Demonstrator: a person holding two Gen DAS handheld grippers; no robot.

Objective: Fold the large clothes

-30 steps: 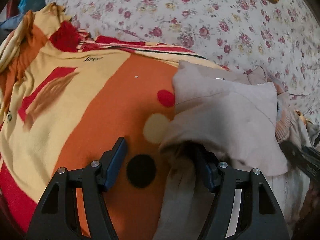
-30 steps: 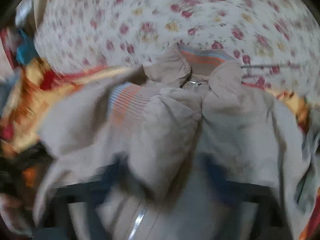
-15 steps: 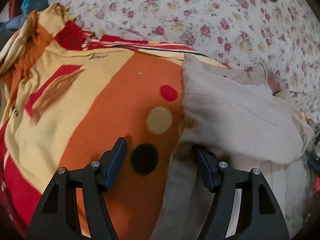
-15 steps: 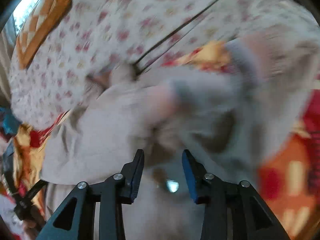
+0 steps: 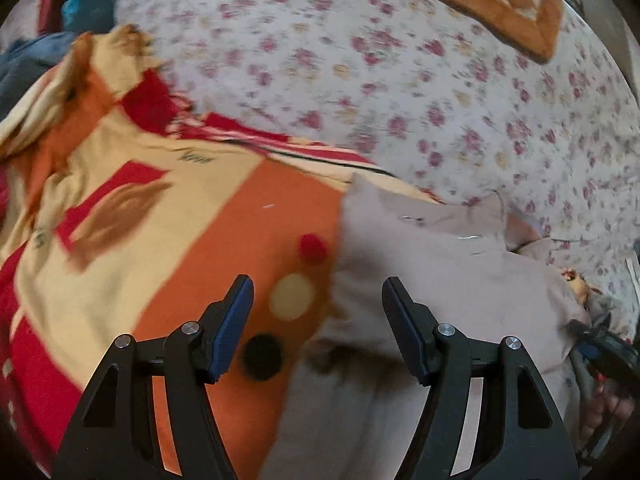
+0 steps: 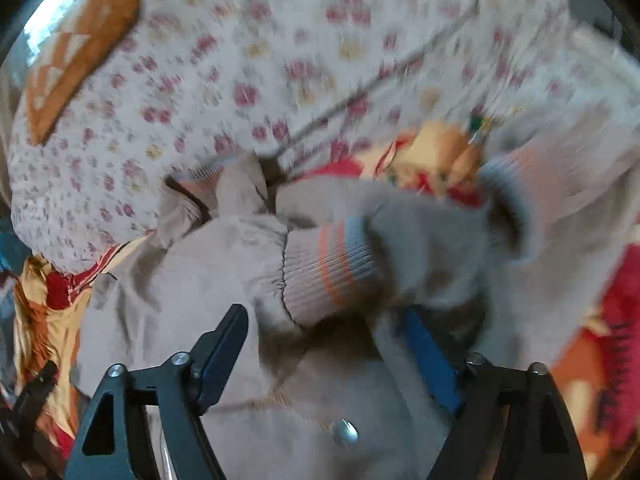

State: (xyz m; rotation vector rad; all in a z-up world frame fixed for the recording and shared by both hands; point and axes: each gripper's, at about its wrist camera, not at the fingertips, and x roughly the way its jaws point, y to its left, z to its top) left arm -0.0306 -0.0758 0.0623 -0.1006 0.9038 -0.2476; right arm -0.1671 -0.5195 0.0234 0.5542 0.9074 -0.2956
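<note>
Left gripper (image 5: 318, 316) gapes over the jacket (image 5: 440, 280) edge on the blanket (image 5: 200, 240); right gripper (image 6: 326, 344) spread, cuff (image 6: 328, 272) bunched between its fingers

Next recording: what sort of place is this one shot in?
Most likely a bedroom at home, with the folding done on a bed. A floral bedsheet covers the soft surface, an orange, yellow and red blanket lies over it, and a beige jacket is spread on top.

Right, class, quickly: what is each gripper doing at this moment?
Left gripper: open, holding nothing, above the edge of the beige jacket.
Right gripper: open, with the jacket's ribbed cuff between its fingers, not clamped.
</note>
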